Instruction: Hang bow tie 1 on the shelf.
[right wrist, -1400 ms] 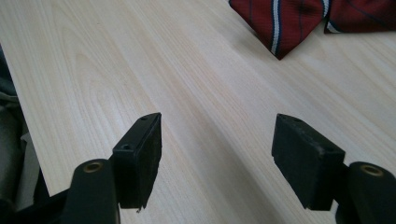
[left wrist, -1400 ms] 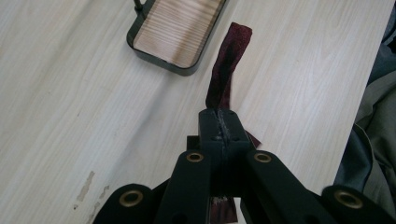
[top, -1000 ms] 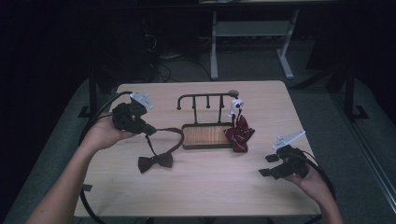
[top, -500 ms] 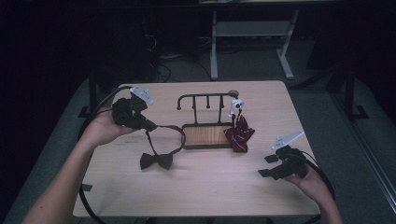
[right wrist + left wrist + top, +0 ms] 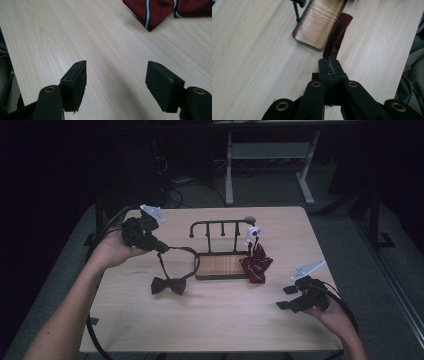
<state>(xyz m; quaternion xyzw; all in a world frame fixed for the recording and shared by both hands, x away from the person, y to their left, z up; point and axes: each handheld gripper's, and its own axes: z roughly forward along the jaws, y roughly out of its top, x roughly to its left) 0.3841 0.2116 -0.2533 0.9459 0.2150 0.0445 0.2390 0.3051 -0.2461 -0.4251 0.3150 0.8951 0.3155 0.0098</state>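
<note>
Up at ten o'clock on the counter (image 5: 215, 320), the left tongs (image 5: 159, 246) are pinched on the strap (image 5: 337, 37) of a dark maroon bow tie (image 5: 168, 285), whose bow rests on the wood toward seven o'clock of the small hook rack (image 5: 220, 227). Down at four o'clock the right tongs (image 5: 116, 82) stand spread, nothing between them. A striped red bow tie (image 5: 256, 265) hangs at the rack's three o'clock end.
</note>
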